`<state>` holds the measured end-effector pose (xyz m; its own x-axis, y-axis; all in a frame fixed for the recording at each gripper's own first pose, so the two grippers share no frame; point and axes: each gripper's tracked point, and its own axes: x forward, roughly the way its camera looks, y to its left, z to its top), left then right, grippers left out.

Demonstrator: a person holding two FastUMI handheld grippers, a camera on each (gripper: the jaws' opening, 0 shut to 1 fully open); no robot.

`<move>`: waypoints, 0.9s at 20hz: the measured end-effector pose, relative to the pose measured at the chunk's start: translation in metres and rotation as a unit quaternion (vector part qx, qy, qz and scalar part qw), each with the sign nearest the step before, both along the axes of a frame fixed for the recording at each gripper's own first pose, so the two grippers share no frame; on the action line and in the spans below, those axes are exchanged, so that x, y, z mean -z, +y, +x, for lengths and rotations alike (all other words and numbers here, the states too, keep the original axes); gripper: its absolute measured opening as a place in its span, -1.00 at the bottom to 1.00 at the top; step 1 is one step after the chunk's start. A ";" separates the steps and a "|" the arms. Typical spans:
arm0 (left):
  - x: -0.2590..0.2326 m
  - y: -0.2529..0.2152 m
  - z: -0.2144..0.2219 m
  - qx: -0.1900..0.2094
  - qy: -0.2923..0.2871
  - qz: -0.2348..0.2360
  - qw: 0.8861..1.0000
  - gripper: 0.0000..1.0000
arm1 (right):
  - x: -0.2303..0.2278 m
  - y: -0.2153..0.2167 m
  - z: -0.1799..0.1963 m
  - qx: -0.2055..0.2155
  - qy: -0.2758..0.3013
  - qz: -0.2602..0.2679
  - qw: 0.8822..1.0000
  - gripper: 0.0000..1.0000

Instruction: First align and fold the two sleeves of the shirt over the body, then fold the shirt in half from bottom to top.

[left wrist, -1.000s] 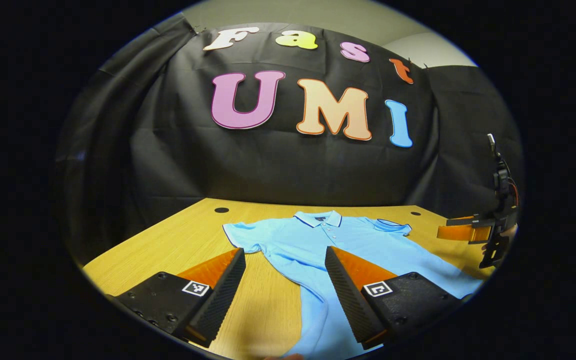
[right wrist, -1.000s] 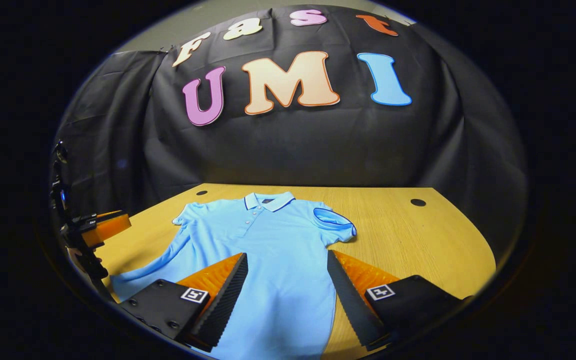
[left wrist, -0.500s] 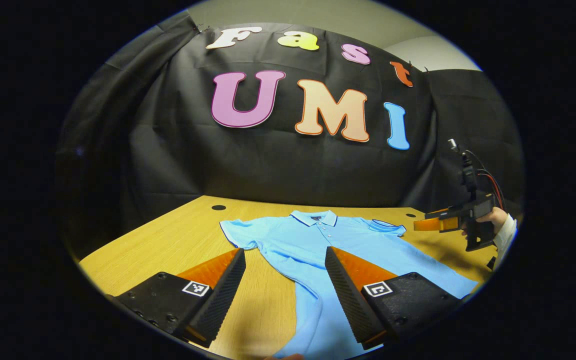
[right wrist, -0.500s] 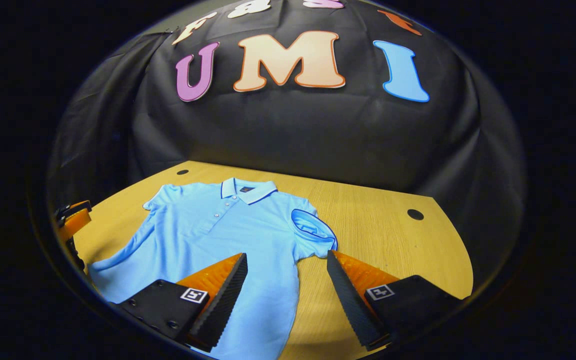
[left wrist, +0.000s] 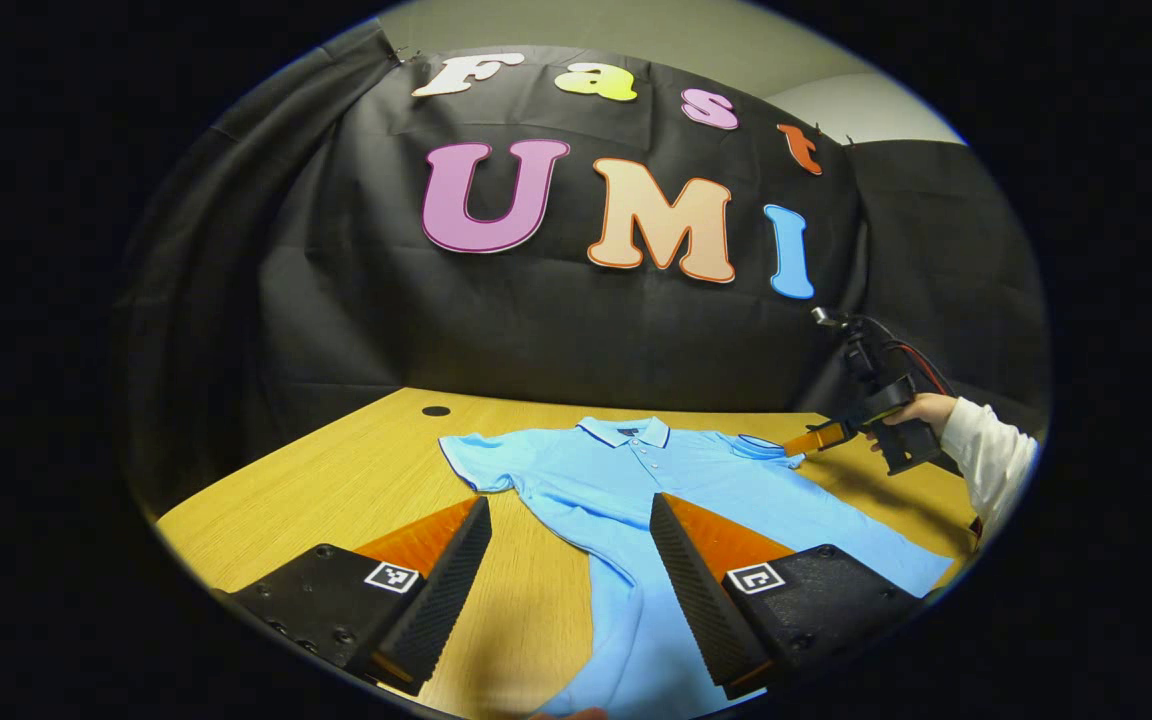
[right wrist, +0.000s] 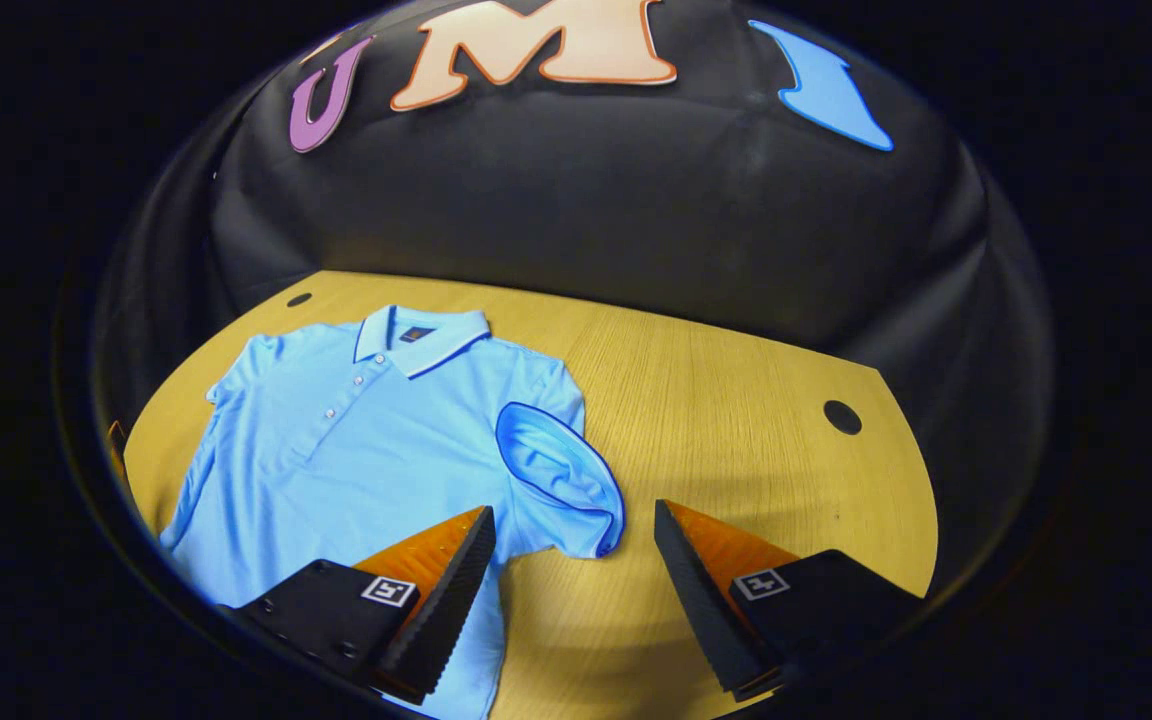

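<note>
Light-blue cotton-looking polo shirt (right wrist: pixel 356 450) lies flat and face up on the wooden desk (right wrist: pixel 736 420), collar (right wrist: pixel 421 335) toward the far black cloth wall (right wrist: pixel 586 190), buttons running down the placket. In the right gripper view its right-hand sleeve (right wrist: pixel 561 470) sits with the cuff opening gaping upward, dark piping around the rim, just beyond the right gripper (right wrist: pixel 573 525), whose fingers are spread apart and grasping nothing; the near-left finger hangs over the shirt body, the other over bare desk. A round cable hole (right wrist: pixel 842 416) shows in the desk at far right. In the left gripper view the left gripper (left wrist: pixel 570 515) is likewise spread wide and empty, above the shirt's left side seam, with the left sleeve (left wrist: pixel 471 465) lying flat beyond it. At right, a hand (left wrist: pixel 921 410) in a white sleeve (left wrist: pixel 986 460) holds the other gripper at the far sleeve.
</note>
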<state>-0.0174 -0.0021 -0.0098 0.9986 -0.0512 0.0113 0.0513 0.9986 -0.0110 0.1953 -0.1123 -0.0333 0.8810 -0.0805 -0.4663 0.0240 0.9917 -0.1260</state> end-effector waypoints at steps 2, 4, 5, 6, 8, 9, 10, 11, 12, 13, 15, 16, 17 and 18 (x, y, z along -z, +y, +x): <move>0.002 0.003 0.002 -0.003 0.003 -0.002 1.000 0.91 | 0.004 0.002 0.011 0.000 0.014 0.017 1.000 1.00; 0.004 0.005 0.002 -0.006 0.004 -0.003 1.000 0.91 | 0.012 0.003 0.018 0.000 0.025 0.029 0.999 0.97; 0.002 0.007 0.002 -0.007 0.004 -0.003 1.000 0.91 | 0.016 0.001 0.021 0.002 0.030 0.030 0.999 1.00; 0.004 0.007 0.003 -0.008 0.004 -0.002 1.000 0.91 | 0.018 -0.001 0.024 0.004 0.035 0.030 0.999 0.98; 0.003 0.005 0.002 -0.005 0.002 -0.001 1.000 0.91 | 0.020 -0.003 0.026 0.011 0.039 0.046 0.998 0.98; 0.001 0.003 0.003 -0.003 0.001 -0.002 1.000 0.91 | 0.022 -0.002 0.028 0.012 0.041 0.063 0.997 0.97; 0.001 0.001 0.004 0.000 0.001 -0.003 1.000 0.90 | 0.024 -0.001 0.029 0.016 0.044 0.082 0.996 1.00; 0.001 -0.002 0.004 0.003 0.001 -0.005 1.000 0.91 | 0.022 -0.002 0.033 0.019 0.037 0.094 0.995 0.96; 0.002 -0.006 0.005 0.007 0.001 -0.006 1.000 0.90 | 0.023 -0.002 0.035 0.023 0.036 0.103 0.994 0.94; 0.003 -0.009 0.003 0.011 0.001 -0.007 1.000 0.90 | 0.022 -0.004 0.036 0.025 0.034 0.108 0.993 0.76; 0.001 -0.011 0.003 0.014 -0.001 -0.008 1.000 0.91 | 0.023 -0.011 0.039 0.033 0.028 0.103 0.994 0.27; 0.000 -0.011 0.003 0.013 -0.001 -0.007 1.000 0.91 | 0.024 -0.012 0.042 0.036 0.028 0.102 0.994 0.08; 0.001 -0.010 0.002 0.012 -0.001 -0.008 1.000 0.91 | 0.023 -0.013 0.042 0.040 0.026 0.103 0.994 -0.33; 0.001 -0.009 0.002 0.010 -0.001 -0.008 1.000 0.91 | 0.022 -0.012 0.043 0.041 0.023 0.108 0.993 -0.54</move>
<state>-0.0157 -0.0113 -0.0103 0.9973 -0.0717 0.0133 0.0720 0.9971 -0.0261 0.2386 -0.1247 -0.0552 0.8534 -0.0441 -0.5195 0.1040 0.9908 0.0867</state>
